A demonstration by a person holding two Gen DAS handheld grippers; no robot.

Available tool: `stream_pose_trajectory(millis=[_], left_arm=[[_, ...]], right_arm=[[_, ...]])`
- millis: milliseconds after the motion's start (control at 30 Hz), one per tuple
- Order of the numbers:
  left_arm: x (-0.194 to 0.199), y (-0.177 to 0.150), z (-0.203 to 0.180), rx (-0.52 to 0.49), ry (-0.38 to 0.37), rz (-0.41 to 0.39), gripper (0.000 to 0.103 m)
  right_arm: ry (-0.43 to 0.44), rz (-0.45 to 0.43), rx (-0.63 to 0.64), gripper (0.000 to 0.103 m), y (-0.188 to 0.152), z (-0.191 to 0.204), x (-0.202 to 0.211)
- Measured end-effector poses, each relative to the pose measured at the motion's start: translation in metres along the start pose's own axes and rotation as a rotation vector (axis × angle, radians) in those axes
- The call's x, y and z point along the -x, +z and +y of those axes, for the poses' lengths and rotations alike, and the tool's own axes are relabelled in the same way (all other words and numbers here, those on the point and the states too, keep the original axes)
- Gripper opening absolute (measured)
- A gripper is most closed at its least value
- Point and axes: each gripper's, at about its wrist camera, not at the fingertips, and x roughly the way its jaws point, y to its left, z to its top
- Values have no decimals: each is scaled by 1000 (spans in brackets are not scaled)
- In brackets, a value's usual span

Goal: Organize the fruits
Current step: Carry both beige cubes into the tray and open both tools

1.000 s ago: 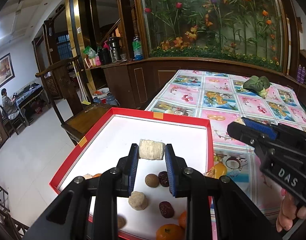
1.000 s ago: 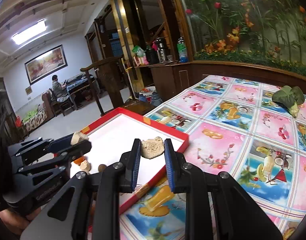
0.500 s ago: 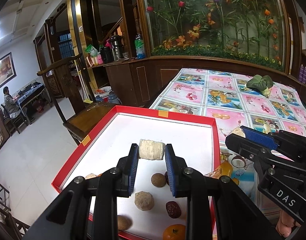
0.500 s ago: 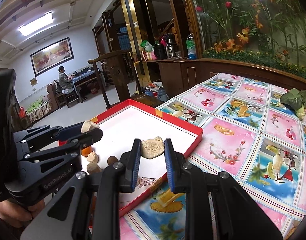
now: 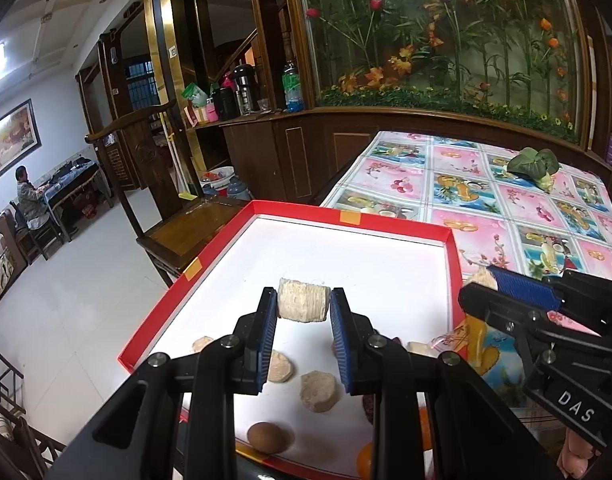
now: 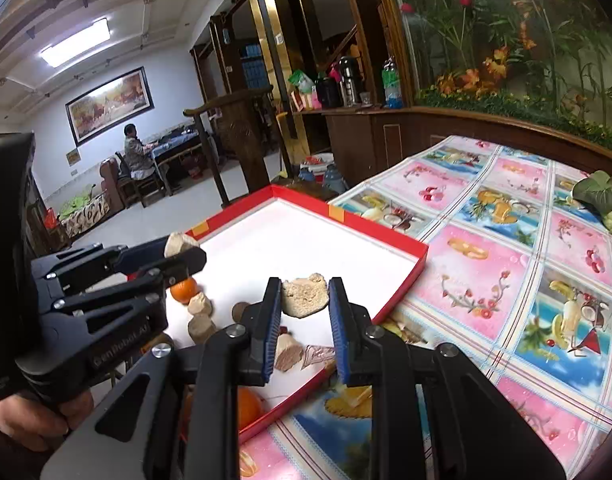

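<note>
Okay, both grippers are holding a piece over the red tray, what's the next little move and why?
Probably lower the left gripper toward the bare white floor of the red tray and release its ridged beige chunk there; it hangs above open space, clear of the loose pieces nearer the camera.

Both the black plastic left gripper (image 5: 304, 322) and the black plastic right gripper (image 6: 305, 306) carry ribbed blue pads (image 5: 267, 332), silver screws, and white lettering "DAS" at right of frame.

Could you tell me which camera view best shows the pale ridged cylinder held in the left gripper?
The left wrist view: the ridged cylinder sits centred, side-on, clamped in the left gripper. The right wrist view shows only one end of it, poking past that gripper's fingers.
</note>
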Motion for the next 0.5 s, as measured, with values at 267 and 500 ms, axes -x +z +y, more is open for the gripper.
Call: stream_pose_trajectory(millis=[267,500], left_arm=[[-9,-3,6,14,7,17,26],[-14,-6,9,16,16,31,26]], right_arm=[[26,46,35,26,-8,11,-10],[42,79,47,26,-14,17,-18]])
